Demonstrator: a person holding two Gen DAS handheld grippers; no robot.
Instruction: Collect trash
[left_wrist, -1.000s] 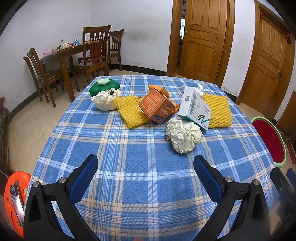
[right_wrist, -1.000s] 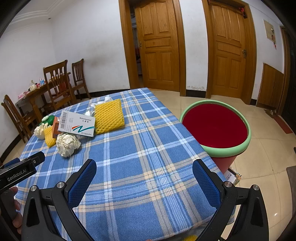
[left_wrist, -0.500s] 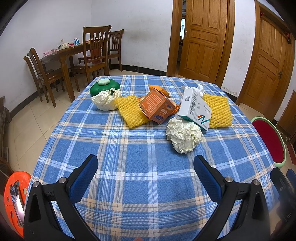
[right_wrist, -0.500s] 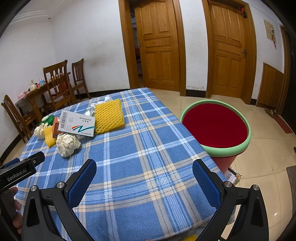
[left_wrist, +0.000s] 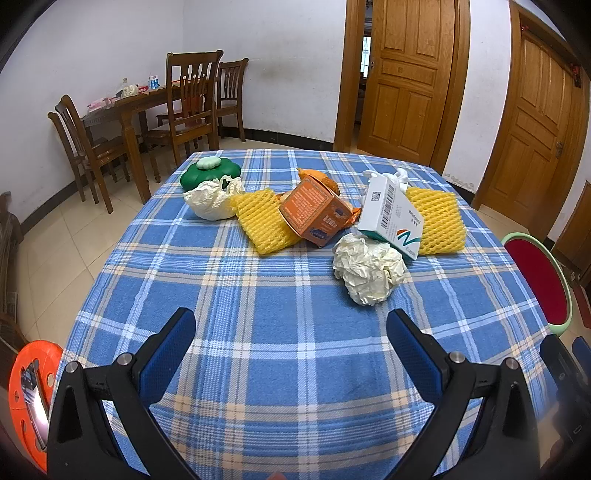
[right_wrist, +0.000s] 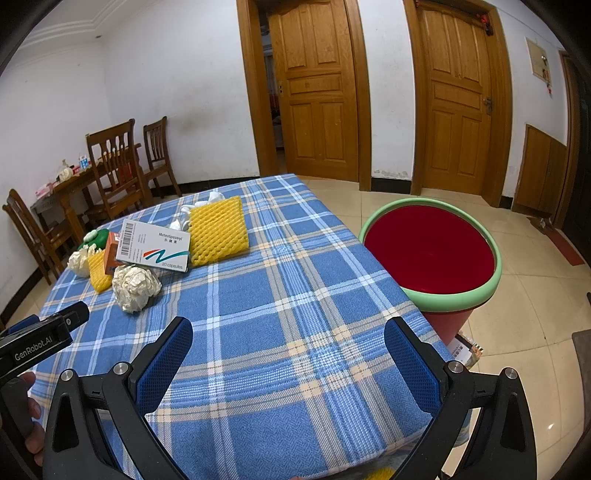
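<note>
Trash lies on a blue plaid tablecloth (left_wrist: 258, 332): a crumpled paper ball (left_wrist: 367, 269), a white medicine box (left_wrist: 391, 216), an orange carton (left_wrist: 314, 212), two yellow foam nets (left_wrist: 264, 219) (left_wrist: 437, 218), and a white plastic wad (left_wrist: 210, 199) by a green lid (left_wrist: 210, 171). My left gripper (left_wrist: 291, 350) is open and empty, near the table's front edge, short of the paper ball. My right gripper (right_wrist: 288, 354) is open and empty over the table's right part. A red bin with a green rim (right_wrist: 430, 251) stands right of the table. The paper ball (right_wrist: 135, 286) and medicine box (right_wrist: 153, 245) show in the right wrist view.
An orange reel (left_wrist: 27, 391) sits on the floor at the left. A wooden dining table with chairs (left_wrist: 147, 110) stands at the back left. Wooden doors (left_wrist: 402, 77) line the far wall. The left gripper's body (right_wrist: 40, 339) shows at the right view's left edge.
</note>
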